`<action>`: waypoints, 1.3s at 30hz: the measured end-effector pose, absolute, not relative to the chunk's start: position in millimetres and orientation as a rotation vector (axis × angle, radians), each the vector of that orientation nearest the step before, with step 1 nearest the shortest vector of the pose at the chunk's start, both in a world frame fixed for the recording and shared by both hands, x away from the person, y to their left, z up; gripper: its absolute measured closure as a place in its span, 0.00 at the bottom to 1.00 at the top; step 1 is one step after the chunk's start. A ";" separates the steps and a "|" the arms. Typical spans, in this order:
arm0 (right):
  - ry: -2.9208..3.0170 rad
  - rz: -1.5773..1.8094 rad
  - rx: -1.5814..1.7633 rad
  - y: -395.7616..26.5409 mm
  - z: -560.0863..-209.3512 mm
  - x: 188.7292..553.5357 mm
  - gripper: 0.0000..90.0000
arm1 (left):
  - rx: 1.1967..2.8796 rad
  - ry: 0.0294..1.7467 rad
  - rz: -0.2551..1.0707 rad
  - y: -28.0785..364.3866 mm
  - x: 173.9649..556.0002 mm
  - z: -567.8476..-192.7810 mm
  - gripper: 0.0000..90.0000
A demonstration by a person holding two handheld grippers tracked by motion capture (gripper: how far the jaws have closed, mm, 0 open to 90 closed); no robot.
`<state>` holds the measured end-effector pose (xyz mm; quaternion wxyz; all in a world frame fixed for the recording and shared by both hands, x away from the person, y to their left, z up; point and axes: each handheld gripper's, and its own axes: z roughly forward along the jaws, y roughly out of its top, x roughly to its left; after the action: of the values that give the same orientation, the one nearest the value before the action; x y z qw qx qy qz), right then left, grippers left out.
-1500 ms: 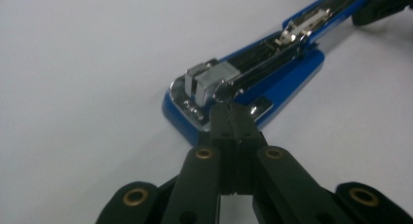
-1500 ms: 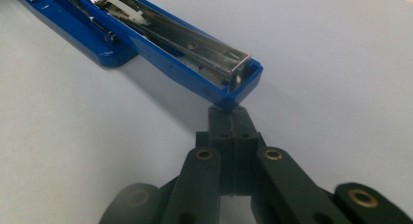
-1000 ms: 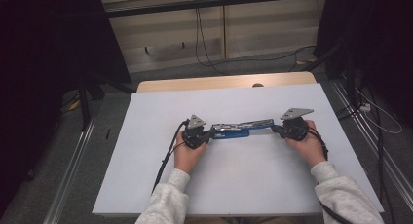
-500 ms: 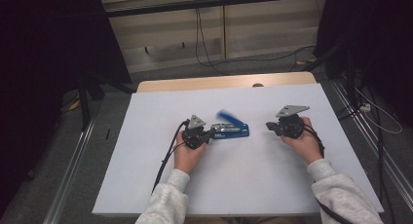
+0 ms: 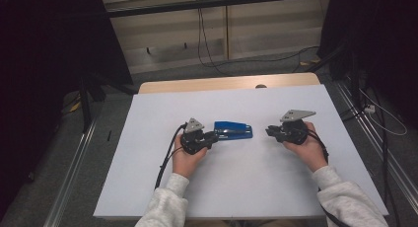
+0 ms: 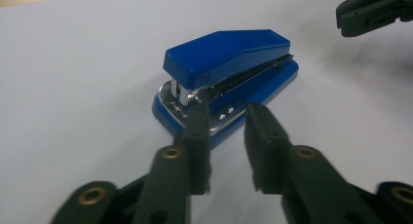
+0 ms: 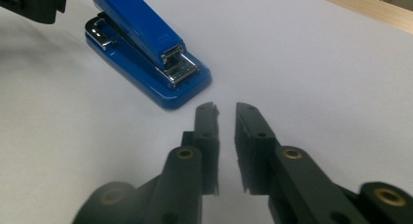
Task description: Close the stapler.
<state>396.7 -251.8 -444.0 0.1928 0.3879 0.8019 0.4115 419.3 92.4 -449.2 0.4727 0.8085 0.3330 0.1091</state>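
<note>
overhead, white table [image 5: 148, 187], wooden edge [image 5: 197, 84], dark room, floor cables [image 5: 217, 59]

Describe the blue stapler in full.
The blue stapler is a small glossy plastic one with a sloped top arm, flat base and shiny metal magazine and anvil. It lies closed and flat on the white table, between the two grippers. The left gripper hovers open at one end; nothing grips it.
</note>
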 end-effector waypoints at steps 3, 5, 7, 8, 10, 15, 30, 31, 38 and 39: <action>2.240 1.184 1.106 -253.0 -445.0 392.3 0.80 | 1.966 0.826 0.265 97.8 417.6 -446.2 0.66; 2.232 1.205 1.120 -254.1 -446.9 389.1 0.75 | 1.963 0.819 0.268 101.0 415.2 -443.1 0.60; 2.225 1.213 1.135 -255.1 -449.5 385.4 0.69 | 1.965 0.807 0.269 102.6 412.4 -440.0 0.53; 2.222 1.220 1.137 -255.5 -450.5 384.1 0.68 | 1.957 0.799 0.270 103.5 410.9 -438.8 0.50; 2.221 1.234 1.143 -255.9 -451.9 380.3 0.62 | 1.939 0.807 0.256 105.5 409.0 -437.0 0.47; 2.214 1.247 1.148 -259.4 -452.5 368.0 0.51 | 1.924 0.815 0.258 110.9 404.2 -434.2 0.35; 2.135 1.313 1.217 -273.9 -446.4 326.0 0.24 | 1.902 0.835 0.259 142.5 381.7 -427.4 0.12; 2.133 1.317 1.225 -273.8 -446.5 324.4 0.23 | 1.899 0.839 0.260 144.7 380.1 -427.6 0.12; 2.148 1.281 1.207 -273.4 -449.5 313.8 0.18 | 1.883 0.846 0.270 159.2 373.0 -425.3 0.10; 2.147 1.280 1.209 -273.8 -449.8 313.0 0.18 | 1.882 0.850 0.269 161.7 371.7 -425.6 0.10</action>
<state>313.0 -273.8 -449.8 0.1814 0.4281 0.7604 0.4534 371.7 161.7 -425.6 0.5051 0.7799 0.3523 0.1116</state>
